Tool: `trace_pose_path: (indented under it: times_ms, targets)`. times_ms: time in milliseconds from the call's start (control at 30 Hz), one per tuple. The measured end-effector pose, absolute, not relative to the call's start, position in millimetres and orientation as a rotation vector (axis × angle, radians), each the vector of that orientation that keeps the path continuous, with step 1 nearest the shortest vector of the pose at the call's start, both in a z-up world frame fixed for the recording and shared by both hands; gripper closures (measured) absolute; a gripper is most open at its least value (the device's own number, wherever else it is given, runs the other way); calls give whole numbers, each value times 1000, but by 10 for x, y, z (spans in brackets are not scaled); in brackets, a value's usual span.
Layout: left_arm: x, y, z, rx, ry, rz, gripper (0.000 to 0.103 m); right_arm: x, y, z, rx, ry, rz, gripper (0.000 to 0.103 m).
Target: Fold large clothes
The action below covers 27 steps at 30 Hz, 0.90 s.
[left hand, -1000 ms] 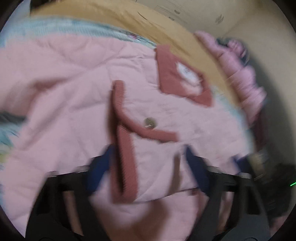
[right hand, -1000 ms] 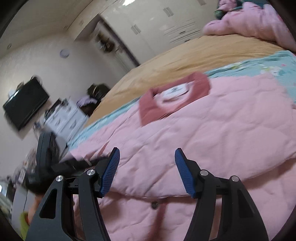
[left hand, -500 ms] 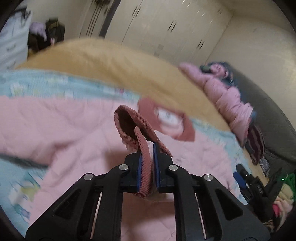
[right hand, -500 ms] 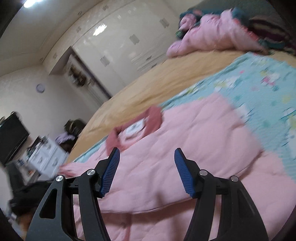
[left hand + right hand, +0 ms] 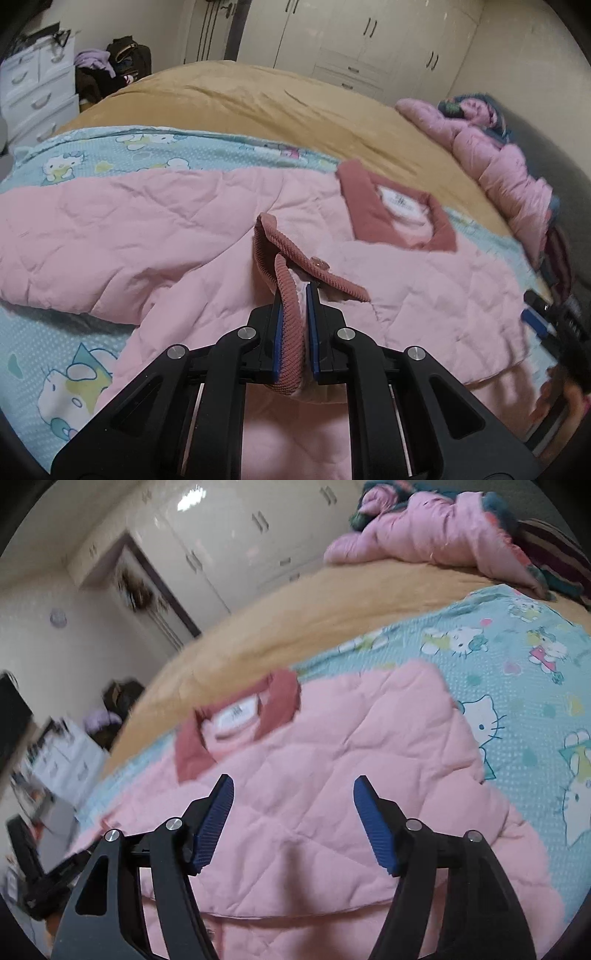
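Left gripper clamped on ribbed cuff; carry toward collar, 1 o'clock. Right gripper opening, empty, over pink jacket.

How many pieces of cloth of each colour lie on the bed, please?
Pink quilted jackets: 2, the spread pink jacket and a bundled pink jacket.
Light blue cartoon sheet: 1.
Mustard cover: 1.
Total: 4.

Right gripper fingers opening, empty, above pink quilted jacket.
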State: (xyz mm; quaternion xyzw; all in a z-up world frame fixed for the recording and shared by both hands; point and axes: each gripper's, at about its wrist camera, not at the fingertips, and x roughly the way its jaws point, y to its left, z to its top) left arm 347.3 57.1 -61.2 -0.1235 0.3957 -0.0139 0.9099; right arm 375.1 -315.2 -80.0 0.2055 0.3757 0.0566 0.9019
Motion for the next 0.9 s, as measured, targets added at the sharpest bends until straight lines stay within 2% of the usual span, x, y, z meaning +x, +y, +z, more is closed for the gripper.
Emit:
trace_pose_path:
  times_ms: [233,600,667,700,767,800,900]
  targets:
    - [3564,555,-935,-220,909,14,95,3854,-3254,-1168,365,901,23,37]
    - [3610,545,-1108,-206,946,35,83,3859,-3321,-1312,356,905,19,37]
    - [3570,532,-1000,-189,943,58,77,3808,-3309,-1205,362,898,13,33]
    - [3547,525,-934,-186,932,58,72,3772,-3300,-1147,376,882,23,24]
    - [3479,469,-764,-163,893,62,58,3711,-3270,-1043,394,858,48,18]
    - [3449,426,-695,-145,879,66,51,3687,-3251,-1002,397,850,57,18]
    - [3373,268,-537,-120,837,47,42,3635,-3150,-937,392,849,94,14]
